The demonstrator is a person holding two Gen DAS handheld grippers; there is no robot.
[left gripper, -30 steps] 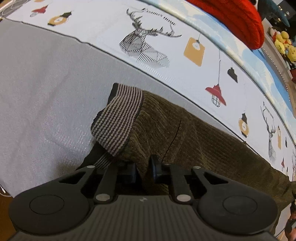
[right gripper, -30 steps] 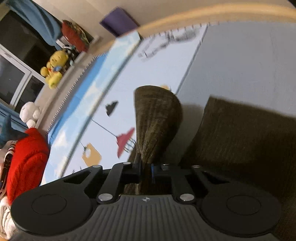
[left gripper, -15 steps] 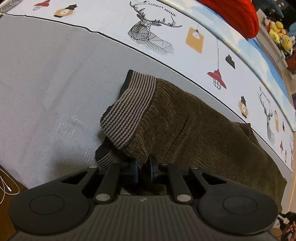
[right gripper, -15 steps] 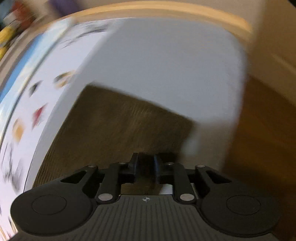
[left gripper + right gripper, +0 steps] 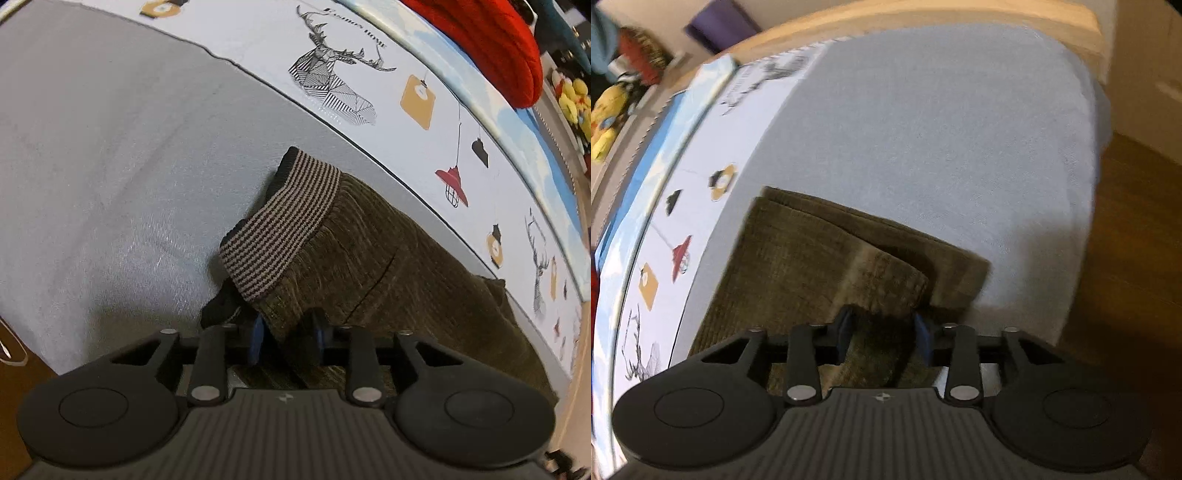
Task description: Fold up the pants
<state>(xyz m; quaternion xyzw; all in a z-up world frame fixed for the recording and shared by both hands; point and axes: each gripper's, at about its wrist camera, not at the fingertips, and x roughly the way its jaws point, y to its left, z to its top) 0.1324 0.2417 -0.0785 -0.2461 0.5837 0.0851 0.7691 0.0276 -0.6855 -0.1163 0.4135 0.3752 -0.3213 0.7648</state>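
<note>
Left gripper (image 5: pixel 286 330): jaws are held apart, blue pads visible, with a fold of olive cloth lying in the gap; a firm pinch is not seen. Right gripper (image 5: pixel 882 332): jaws likewise spread, blue pads exposed, a raised flap of the same cloth sitting between them without being squeezed.

The pants (image 5: pixel 388 273) are made of a ribbed, corduroy-like olive-brown fabric with a coarse nap. They are laid flat on the bed, partly folded into a roughly rectangular stack; layered edges are seen in the right wrist view (image 5: pixel 798 254). A striped waistband (image 5: pixel 280 236), knitted in fine tan and dark bands, is turned up and curled at the end just beyond the left gripper.

The pants are lying on a grey sheet (image 5: pixel 110 147) of fine, faintly shiny weave. Beside it runs a white printed cloth (image 5: pixel 369 74) bearing line-drawn deer, a red lamp and orange tags. A red knitted cushion (image 5: pixel 491 48) is noted further off. Yellow plush toys (image 5: pixel 605 114) are seen, blurred. A wooden floor (image 5: pixel 1126 240) borders the bed.
</note>
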